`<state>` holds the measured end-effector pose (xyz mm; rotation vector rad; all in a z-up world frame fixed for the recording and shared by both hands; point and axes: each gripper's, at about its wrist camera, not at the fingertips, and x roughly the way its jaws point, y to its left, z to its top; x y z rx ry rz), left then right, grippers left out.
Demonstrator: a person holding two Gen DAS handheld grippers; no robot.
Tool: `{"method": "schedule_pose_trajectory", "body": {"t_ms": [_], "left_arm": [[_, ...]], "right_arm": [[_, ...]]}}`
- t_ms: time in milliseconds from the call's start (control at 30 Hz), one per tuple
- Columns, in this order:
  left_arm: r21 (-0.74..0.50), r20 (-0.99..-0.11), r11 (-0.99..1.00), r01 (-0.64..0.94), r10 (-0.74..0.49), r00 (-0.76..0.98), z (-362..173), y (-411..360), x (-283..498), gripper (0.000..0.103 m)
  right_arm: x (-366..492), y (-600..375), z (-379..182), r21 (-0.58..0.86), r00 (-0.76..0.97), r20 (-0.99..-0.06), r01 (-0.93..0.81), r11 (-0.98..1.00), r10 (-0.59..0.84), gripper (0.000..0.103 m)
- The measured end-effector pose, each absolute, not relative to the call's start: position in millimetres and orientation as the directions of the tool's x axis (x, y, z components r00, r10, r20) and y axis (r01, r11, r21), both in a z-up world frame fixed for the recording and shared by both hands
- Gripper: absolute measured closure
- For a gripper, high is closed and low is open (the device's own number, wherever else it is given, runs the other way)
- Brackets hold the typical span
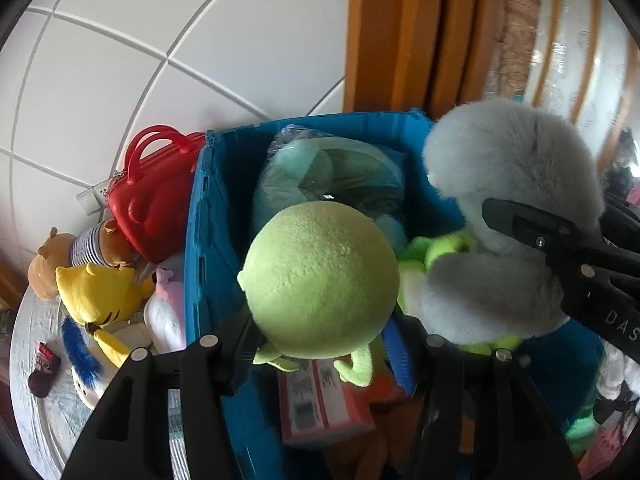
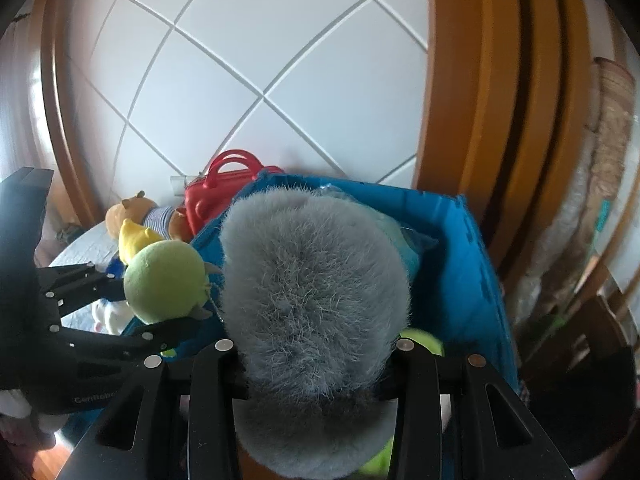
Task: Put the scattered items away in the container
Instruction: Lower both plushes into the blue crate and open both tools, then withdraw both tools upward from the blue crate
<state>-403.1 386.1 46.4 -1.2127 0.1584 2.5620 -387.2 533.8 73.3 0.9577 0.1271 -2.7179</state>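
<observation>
Now the left gripper squeezes the green ball toy and the right gripper squeezes the grey fluffy toy, both above the blue box. The toys sit close together, so they could bump and one could fall outside.

Left gripper fingers clamped — loaded; right gripper likewise.

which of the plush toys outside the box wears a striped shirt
The brown plush bear lying beside the red plastic handbag, left of the blue plastic box. The yellow plush toy in front of it has no shirt.
</observation>
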Motion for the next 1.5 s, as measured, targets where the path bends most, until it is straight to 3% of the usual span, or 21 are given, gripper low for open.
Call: {"method": "schedule_pose_trajectory", "body": {"t_ms": [267, 567, 700, 867, 1067, 1133, 1167, 1500], "left_arm": [[0.016, -0.820, -0.945, -0.327, 0.174, -0.545, 22.9, 415.7, -477.4, 0.048], [0.057, -0.900, -0.931, -0.361, 0.108, -0.422, -39.8, 450.7, -539.1, 0.048], [0.045, -0.911, -0.937, -0.346, 0.103, -0.398, -48.7, 451.1, -550.2, 0.043], [0.064, -0.907, -0.940, -0.335, 0.086, -0.413, -47.8, 450.1, -552.2, 0.024], [0.076, -0.903, -0.932, -0.355, 0.087, -0.421, -43.0, 454.4, -544.3, 0.023], [0.079, -0.901, -0.930, -0.360, 0.088, -0.425, -40.8, 453.2, -541.2, 0.020], [0.081, -0.899, -0.929, -0.360, 0.087, -0.429, -39.3, 452.1, -539.4, 0.019], [0.082, -0.886, -0.936, -0.343, 0.090, -0.455, -21.6, 442.8, -514.7, 0.019]], "right_arm": [[-469.7, 540.7, 62.4, 0.019, -0.716, -0.662, 0.280, -0.960, -0.222, 0.065], [-554.4, 567.2, -2.7, 0.035, -0.572, -0.800, 0.258, -0.966, -0.181, 0.065], [-570.9, 571.4, -28.0, 0.041, -0.505, -0.846, 0.257, -0.965, -0.170, 0.064], [-575.1, 572.2, -26.5, 0.048, -0.508, -0.844, 0.252, -0.967, -0.174, 0.049], [-572.0, 568.4, -20.1, 0.022, -0.522, -0.839, 0.249, -0.968, -0.154, 0.033], [-570.9, 566.9, -16.3, 0.012, -0.529, -0.836, 0.251, -0.968, -0.148, 0.013], [-569.6, 566.4, -14.3, 0.003, -0.533, -0.834, 0.253, -0.967, -0.142, 0.010], [-545.5, 565.7, 10.2, -0.032, -0.573, -0.811, 0.249, -0.968, -0.121, 0.003]]}}
